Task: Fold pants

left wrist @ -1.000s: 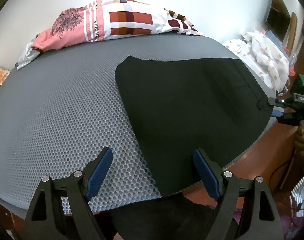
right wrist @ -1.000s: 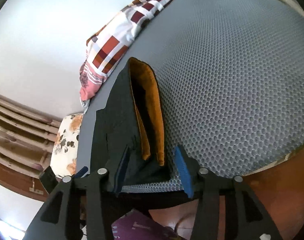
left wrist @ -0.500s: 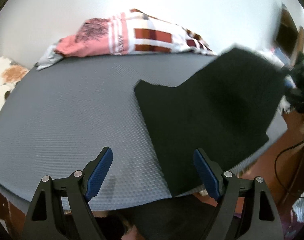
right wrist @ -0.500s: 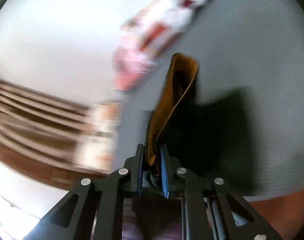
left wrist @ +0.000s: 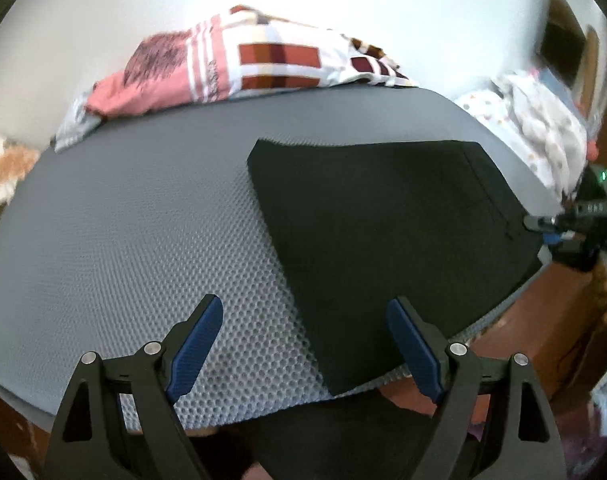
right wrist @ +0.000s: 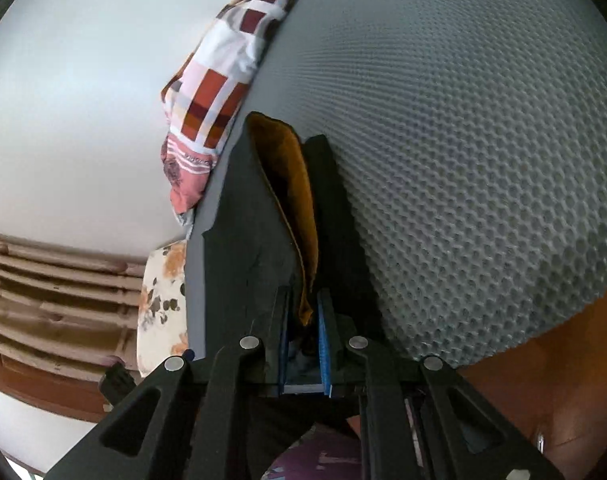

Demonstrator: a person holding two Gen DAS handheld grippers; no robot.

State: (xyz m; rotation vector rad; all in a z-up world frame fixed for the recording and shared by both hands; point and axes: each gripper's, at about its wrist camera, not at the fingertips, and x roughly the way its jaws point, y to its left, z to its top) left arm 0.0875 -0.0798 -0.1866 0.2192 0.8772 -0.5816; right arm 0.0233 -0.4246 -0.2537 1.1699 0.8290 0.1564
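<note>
Since a second ago your right gripper [right wrist: 303,316] has clamped the pants [left wrist: 383,232] waistband at the mat [left wrist: 123,240] edge | left gripper [left wrist: 303,336] released, empty | risk — thin bite slips, lining bunches when you fold.

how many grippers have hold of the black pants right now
1. The right gripper is shut on the waist end of the black pants, at the mattress edge. The left gripper hangs open above the other end.
</note>
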